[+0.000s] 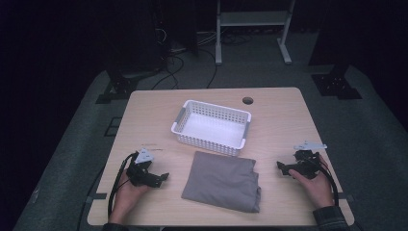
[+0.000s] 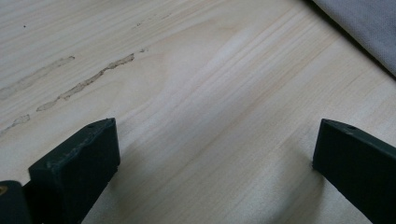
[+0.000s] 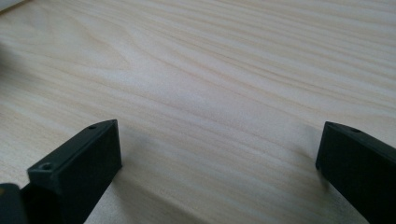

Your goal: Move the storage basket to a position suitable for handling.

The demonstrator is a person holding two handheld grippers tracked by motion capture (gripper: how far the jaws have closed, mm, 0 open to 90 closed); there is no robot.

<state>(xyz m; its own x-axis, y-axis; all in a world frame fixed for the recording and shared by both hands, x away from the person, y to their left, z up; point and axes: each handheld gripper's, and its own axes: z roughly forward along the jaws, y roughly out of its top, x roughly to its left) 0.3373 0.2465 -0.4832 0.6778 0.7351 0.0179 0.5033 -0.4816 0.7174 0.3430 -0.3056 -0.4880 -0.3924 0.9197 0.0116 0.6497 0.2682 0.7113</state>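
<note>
High view shows your folded grey cloth [image 1: 222, 181] at the table's [image 1: 284, 115] near edge, just in front of the white basket [image 1: 212, 126]. Your left gripper [image 1: 163, 177] and right gripper [image 1: 280, 167] flank it, jaws wide apart, holding nothing.

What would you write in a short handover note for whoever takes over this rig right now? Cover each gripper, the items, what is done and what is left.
Left gripper: open, holding nothing, low over the table left of the folded grey cloth.
Right gripper: open, holding nothing, right of the cloth.
Cloth lies folded at the near middle, just in front of the white basket, which has nothing in it.
Done: cloth looks folded.
Left: probably grip the cloth and put it in the basket.
</note>
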